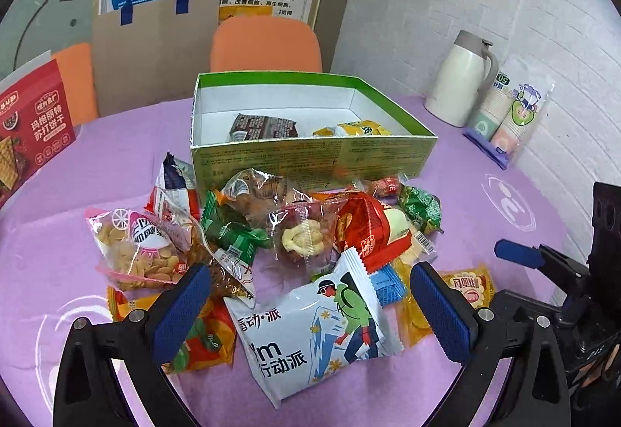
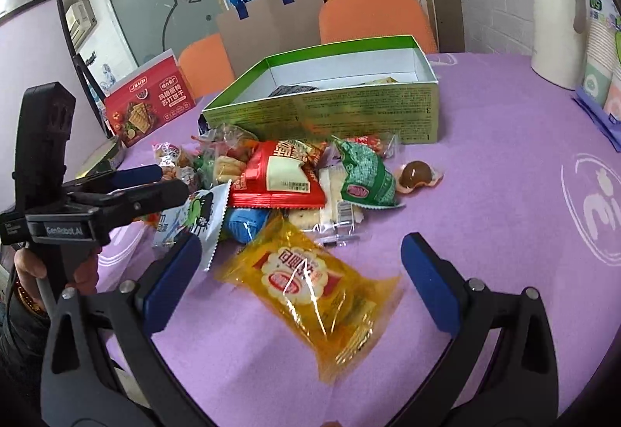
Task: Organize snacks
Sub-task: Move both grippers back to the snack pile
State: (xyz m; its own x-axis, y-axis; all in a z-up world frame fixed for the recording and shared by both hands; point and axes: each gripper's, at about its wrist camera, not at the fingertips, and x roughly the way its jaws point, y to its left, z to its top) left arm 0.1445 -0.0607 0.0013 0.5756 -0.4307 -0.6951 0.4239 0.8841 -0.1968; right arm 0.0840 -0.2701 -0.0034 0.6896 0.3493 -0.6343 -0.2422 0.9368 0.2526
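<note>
A pile of snack packets lies on the purple tablecloth in front of an open green box [image 1: 310,157], which holds a brown packet [image 1: 264,126] and a yellow packet [image 1: 357,128]. My left gripper [image 1: 310,291] is open, its jaws on either side of a white packet with a hiker picture [image 1: 314,334]. My right gripper [image 2: 300,260] is open above a yellow packet [image 2: 310,287] at the pile's near edge. A red packet [image 2: 277,175], a green packet [image 2: 365,175] and a brown round sweet [image 2: 417,173] lie farther back. The green box [image 2: 330,109] also shows in the right wrist view.
A red cracker box [image 1: 31,132] stands at the left. A cream thermos jug [image 1: 462,78] and a pack of paper cups [image 1: 508,113] stand at the back right. Orange chairs [image 1: 268,43] and a cardboard sheet stand behind the table.
</note>
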